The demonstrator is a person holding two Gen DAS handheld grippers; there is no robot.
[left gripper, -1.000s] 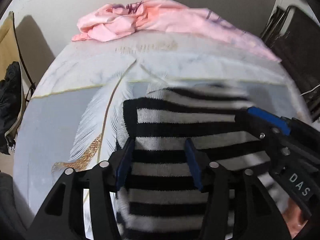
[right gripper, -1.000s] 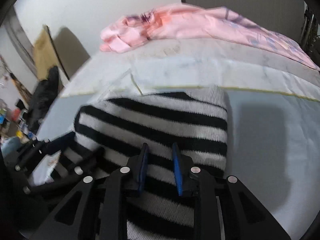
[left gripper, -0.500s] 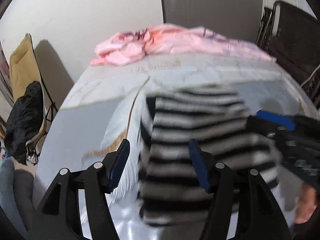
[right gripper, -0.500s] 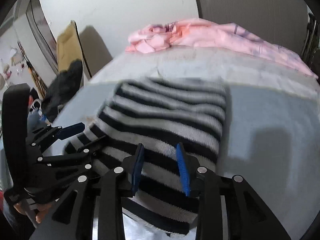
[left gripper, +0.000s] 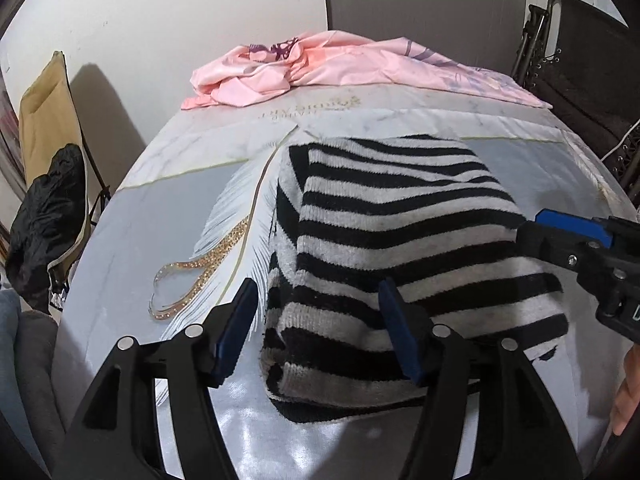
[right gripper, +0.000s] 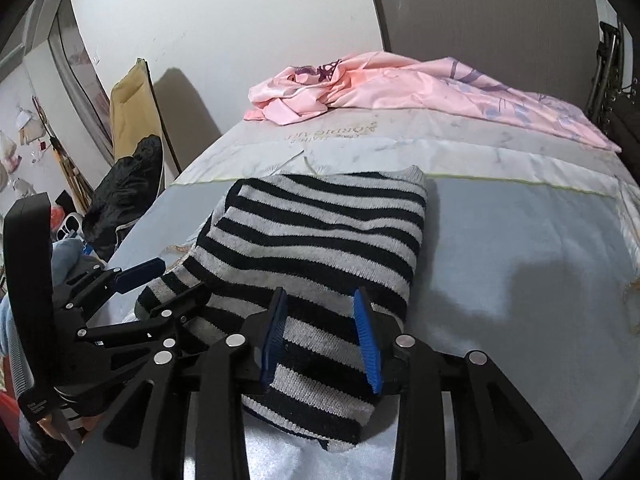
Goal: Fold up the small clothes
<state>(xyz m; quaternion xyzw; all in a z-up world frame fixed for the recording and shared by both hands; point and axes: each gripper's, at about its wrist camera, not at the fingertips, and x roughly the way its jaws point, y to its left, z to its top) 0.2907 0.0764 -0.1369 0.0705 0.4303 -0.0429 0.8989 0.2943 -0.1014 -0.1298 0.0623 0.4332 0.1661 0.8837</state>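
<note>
A black-and-grey striped knit garment (left gripper: pixel 392 232) lies folded in a thick rectangle on the bed (left gripper: pixel 168 216); it also shows in the right wrist view (right gripper: pixel 320 236). My left gripper (left gripper: pixel 320 320) is open and hovers over the garment's near left edge, holding nothing. My right gripper (right gripper: pixel 322 328) is open above the garment's near right edge, holding nothing. The right gripper shows at the right edge of the left wrist view (left gripper: pixel 576 244), and the left gripper shows at the left of the right wrist view (right gripper: pixel 132 280).
A crumpled pink sheet (left gripper: pixel 320 68) lies across the far end of the bed. A folding chair with a black bag (left gripper: pixel 48 208) stands to the left. A dark folded frame (left gripper: pixel 580 60) leans at the right. The wall is behind the bed.
Both grippers have opened wider and pulled back and up from the striped garment, which now lies folded and released on the bed.
</note>
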